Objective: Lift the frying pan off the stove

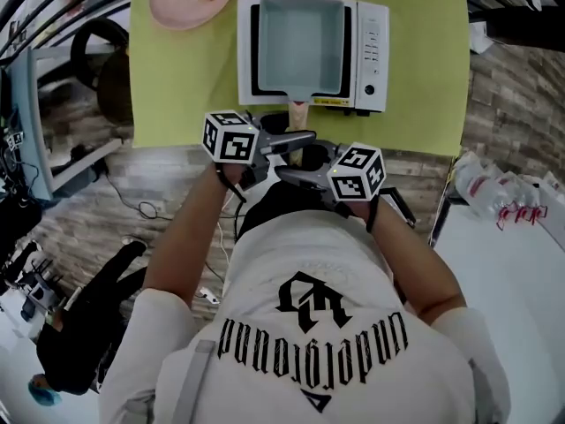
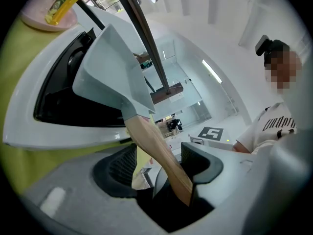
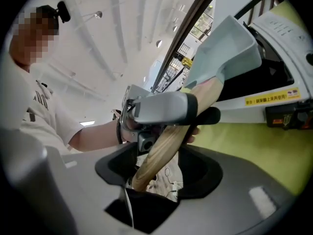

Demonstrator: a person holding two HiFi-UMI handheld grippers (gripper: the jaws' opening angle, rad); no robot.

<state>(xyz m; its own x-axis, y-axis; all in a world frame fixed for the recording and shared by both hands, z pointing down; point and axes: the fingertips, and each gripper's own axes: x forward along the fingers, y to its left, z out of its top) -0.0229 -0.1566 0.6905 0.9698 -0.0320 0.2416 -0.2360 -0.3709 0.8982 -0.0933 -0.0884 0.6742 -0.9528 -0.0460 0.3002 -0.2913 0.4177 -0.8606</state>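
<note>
On the lime-green tabletop (image 1: 177, 87), the white countertop stove (image 1: 374, 42) sits toward the far edge. The square pale-grey frying pan (image 1: 300, 42) rests on it, its wooden handle (image 1: 300, 110) pointing at the near edge. The left claw (image 2: 159, 165) and right claw (image 3: 156, 168) bracket that handle from opposite sides, both spread wide, pinching nothing. The grasp looks pending: both must close firmly before any lift.
</note>
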